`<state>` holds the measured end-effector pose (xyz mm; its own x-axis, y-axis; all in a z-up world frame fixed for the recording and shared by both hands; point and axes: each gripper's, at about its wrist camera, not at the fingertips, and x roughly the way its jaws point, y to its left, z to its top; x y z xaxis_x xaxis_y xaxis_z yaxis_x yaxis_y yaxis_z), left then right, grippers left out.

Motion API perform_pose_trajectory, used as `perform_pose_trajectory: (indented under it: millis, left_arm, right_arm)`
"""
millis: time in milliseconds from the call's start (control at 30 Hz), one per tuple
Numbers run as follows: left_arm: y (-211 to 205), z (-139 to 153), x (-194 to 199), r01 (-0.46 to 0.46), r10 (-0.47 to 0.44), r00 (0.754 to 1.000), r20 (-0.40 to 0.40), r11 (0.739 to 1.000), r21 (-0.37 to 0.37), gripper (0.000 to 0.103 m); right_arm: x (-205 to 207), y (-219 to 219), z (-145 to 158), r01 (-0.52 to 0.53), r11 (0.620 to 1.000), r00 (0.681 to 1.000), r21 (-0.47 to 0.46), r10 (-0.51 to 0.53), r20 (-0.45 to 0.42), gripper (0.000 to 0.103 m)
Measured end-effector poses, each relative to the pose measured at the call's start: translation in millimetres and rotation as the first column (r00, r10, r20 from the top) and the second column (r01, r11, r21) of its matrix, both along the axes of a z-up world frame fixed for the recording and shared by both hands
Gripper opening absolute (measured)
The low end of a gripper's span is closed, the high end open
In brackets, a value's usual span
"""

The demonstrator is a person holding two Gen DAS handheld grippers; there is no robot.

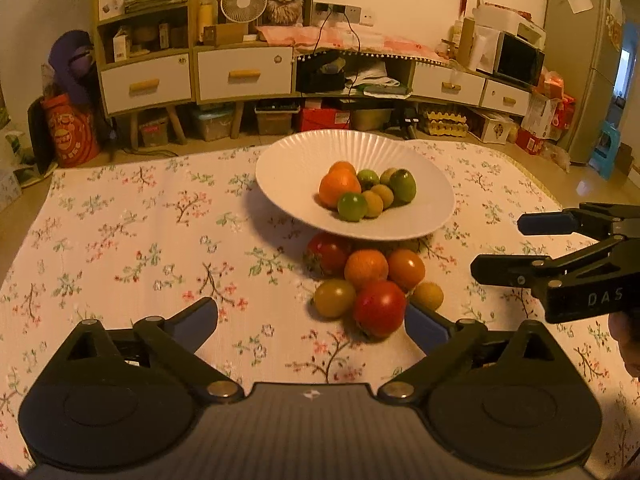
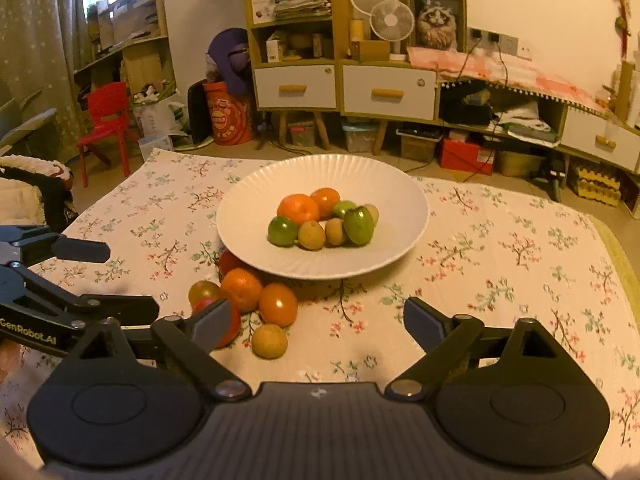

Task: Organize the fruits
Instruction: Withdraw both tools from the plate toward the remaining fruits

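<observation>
- I am keeping both the left gripper and the right gripper spread apart, holding nothing.
- I am lining the left gripper up on the red round tomato nearest me on the bench, meaning to close gently so its neighbours do not roll, then lift it to the white ribbed plate.

plate: white, fine ribbed rim
fruit in plate: two orange mandarins, green rounds, tan-yellow small ones
fruit on cloth: red tomato, orange mandarin, orange tomato, olive-yellow tomato, tan longan
tablecloth: cream, pink blossoms, green leaves, brown twigs
left gripper: black, blue pads
right gripper: black, grey-blue pads
drawers: white fronts, wooden handles
chair: red
</observation>
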<state>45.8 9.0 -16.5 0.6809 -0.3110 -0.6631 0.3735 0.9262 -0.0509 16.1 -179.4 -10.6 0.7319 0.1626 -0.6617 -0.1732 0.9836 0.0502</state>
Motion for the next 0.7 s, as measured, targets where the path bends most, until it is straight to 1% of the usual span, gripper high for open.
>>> perform_pose_trajectory:
  millis: [167,300,400,567,700]
  left_arm:
    - [10,-6,-5,-0.024,0.024,1.000,-0.018,1.000,-0.004,0.101]
    - [19,-13,-8,-0.051,0.050,0.998,-0.046,0.999,-0.015,0.101]
    - [24,-18,-10,-0.057,0.056,0.997,-0.059,0.998,-0.005,0.101]
    - [26,-28,-12,-0.057,0.057,0.995,-0.078,0.998,0.009,0.101]
    - [21,-37,-11,-0.045,0.047,0.997,-0.064,0.998,0.031,0.101]
  right_arm:
    - [-6,-1,-5,0.007,1.000,1.000,0.000,-0.007,-0.009,0.097]
    - [-11,4,-8,-0.015,1.000,1.000,-0.008,0.015,-0.013,0.099]
    - [-15,9,-10,-0.035,0.999,0.999,-0.024,0.034,-0.013,0.100]
    - [-18,13,-14,-0.054,0.998,0.998,-0.012,0.053,-0.034,0.102]
    - [-17,15,-22,-0.059,0.998,0.997,-0.022,0.058,-0.047,0.102]
